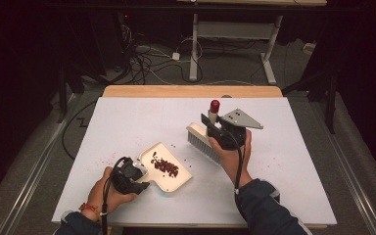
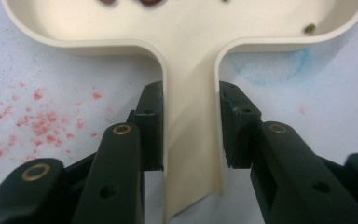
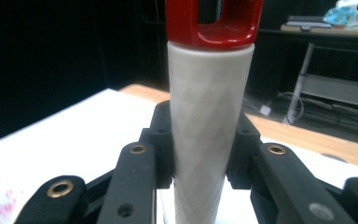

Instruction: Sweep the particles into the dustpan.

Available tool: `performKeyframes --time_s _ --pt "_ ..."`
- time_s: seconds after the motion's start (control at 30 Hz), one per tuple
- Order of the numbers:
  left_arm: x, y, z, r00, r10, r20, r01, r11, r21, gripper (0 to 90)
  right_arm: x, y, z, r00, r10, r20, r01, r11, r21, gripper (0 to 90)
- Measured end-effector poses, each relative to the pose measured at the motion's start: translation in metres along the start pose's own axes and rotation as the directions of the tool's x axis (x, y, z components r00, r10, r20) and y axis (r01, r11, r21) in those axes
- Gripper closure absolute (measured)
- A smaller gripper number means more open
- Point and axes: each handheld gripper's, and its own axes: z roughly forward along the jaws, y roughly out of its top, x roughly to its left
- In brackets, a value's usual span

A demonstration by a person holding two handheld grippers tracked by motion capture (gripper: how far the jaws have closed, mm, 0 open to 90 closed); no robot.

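Dustpan (image 1: 169, 169) w/ red bits sits front-left on surface (image 1: 127, 117); brush (image 1: 206, 139) hangs just right of its mouth, nearer my right tongs (image 1: 214, 128). Left tongs (image 2: 191, 135) pinch pan handle, axis straight ahead. Right view: tongs pinch brush handle (image 3: 207, 116), upright.

The worktop (image 1: 127, 117) is covered by a white sheet, with a strip of bare wood (image 1: 191, 91) showing along its far edge at twelve o'clock. Pinkish-red stains (image 2: 37, 121) speckle the sheet toward seven o'clock, and a faint blue smudge (image 2: 270, 70) marks it close by. Beyond the far edge stands a white metal frame (image 1: 235, 44) on the grey floor (image 1: 293, 63), with a tangle of cables (image 1: 147, 58) at eleven o'clock beside it. On a farther desk sits a crumpled blue-and-white thing (image 3: 347, 11).
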Motion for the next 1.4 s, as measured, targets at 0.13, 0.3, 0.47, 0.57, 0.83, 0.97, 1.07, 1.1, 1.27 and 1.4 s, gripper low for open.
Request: performKeyframes --time_s 0.13,0.3,0.47,0.57,0.83,0.97,1.07,1.1,1.27,1.4 --pt "-0.001 0.000 0.000 1.0000 0.000 -0.002 0.000 1.0000 0.003 63.8 0.003 -0.007 -0.006 0.9993 -0.036 -0.008 0.037 0.998 0.042 69.4" --pt "-0.001 0.000 -0.001 1.0000 0.000 0.001 0.000 1.0000 0.004 63.8 0.010 -0.010 -0.011 0.9963 -0.075 -0.041 0.077 0.995 0.056 69.4" --pt "-0.001 -0.001 -0.001 1.0000 -0.002 0.001 0.002 1.0000 0.003 63.8 0.019 -0.012 -0.015 0.9920 -0.096 -0.082 0.101 0.993 0.058 69.3" --pt "-0.001 0.000 -0.001 1.0000 -0.002 -0.001 0.002 1.0000 0.005 63.8 0.031 -0.015 -0.018 0.9868 -0.117 -0.113 0.124 0.990 0.062 68.9" --pt "-0.001 0.001 0.000 1.0000 -0.005 -0.001 0.005 0.9999 0.009 63.8 0.059 -0.018 -0.014 0.9813 -0.125 -0.147 0.133 0.990 0.046 68.5" --pt "-0.001 0.001 0.000 1.0000 -0.008 0.003 0.008 0.9999 0.008 63.8 0.068 -0.017 -0.012 0.9788 -0.121 -0.165 0.129 0.991 0.039 68.7" --pt "-0.001 0.001 0.000 1.0000 -0.007 0.002 0.007 0.9999 0.008 63.8 0.076 -0.015 -0.012 0.9757 -0.101 -0.194 0.108 0.994 0.028 69.2" --pt "-0.001 0.001 0.000 1.0000 -0.007 0.002 0.007 0.9999 0.008 63.8 0.078 -0.014 -0.013 0.9744 -0.099 -0.202 0.106 0.994 0.022 69.3" --pt "-0.001 0.001 0.000 1.0000 -0.008 0.000 0.008 1.0000 0.005 63.8 0.081 -0.011 -0.015 0.9715 -0.108 -0.211 0.114 0.993 0.015 69.3" --pt "0.000 0.001 0.000 0.9999 -0.011 0.005 0.011 0.9999 0.004 63.8 0.077 -0.007 -0.018 0.9706 -0.097 -0.220 0.100 0.995 0.002 69.3"
